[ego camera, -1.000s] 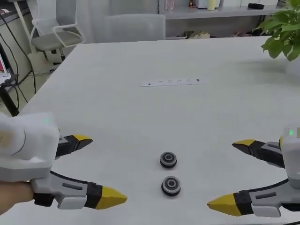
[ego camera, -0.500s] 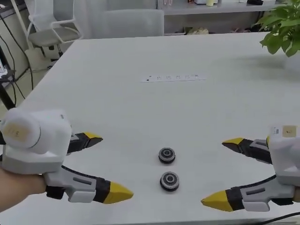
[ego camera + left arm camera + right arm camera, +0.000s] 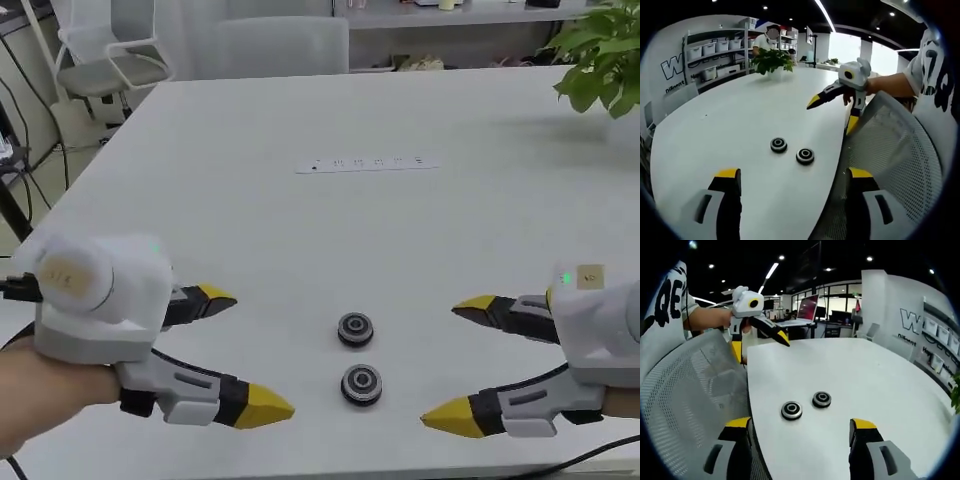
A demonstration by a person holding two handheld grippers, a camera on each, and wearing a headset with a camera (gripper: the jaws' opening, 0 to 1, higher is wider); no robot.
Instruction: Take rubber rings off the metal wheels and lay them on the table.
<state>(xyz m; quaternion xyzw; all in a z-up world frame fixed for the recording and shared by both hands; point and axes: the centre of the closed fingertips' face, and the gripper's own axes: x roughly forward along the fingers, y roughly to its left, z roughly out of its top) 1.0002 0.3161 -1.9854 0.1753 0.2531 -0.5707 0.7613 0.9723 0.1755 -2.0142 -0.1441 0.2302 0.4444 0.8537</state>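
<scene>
Two small metal wheels with black rubber rings lie flat near the front edge of the white table (image 3: 300, 230). The far wheel (image 3: 355, 329) (image 3: 779, 145) (image 3: 821, 399) sits just behind the near wheel (image 3: 361, 385) (image 3: 805, 156) (image 3: 791, 410). My left gripper (image 3: 240, 350) (image 3: 794, 175) is open, a hand's width left of the wheels, and holds nothing. My right gripper (image 3: 455, 360) (image 3: 800, 423) is open on their right, also holding nothing. Both point inward at the wheels. Across the table, each gripper view catches the other one: the right gripper (image 3: 832, 115) and the left gripper (image 3: 761, 347).
A flush socket strip (image 3: 367, 163) lies mid-table. A potted plant (image 3: 600, 60) (image 3: 772, 61) stands at the far right. Chairs (image 3: 100, 60) stand beyond the far left corner. A grey mesh chair (image 3: 890, 150) (image 3: 690, 390) is close behind the table's front edge.
Both grippers have come inward toward the two wheels, still open. The head camera has tipped slightly. The wheels lie where they were.
</scene>
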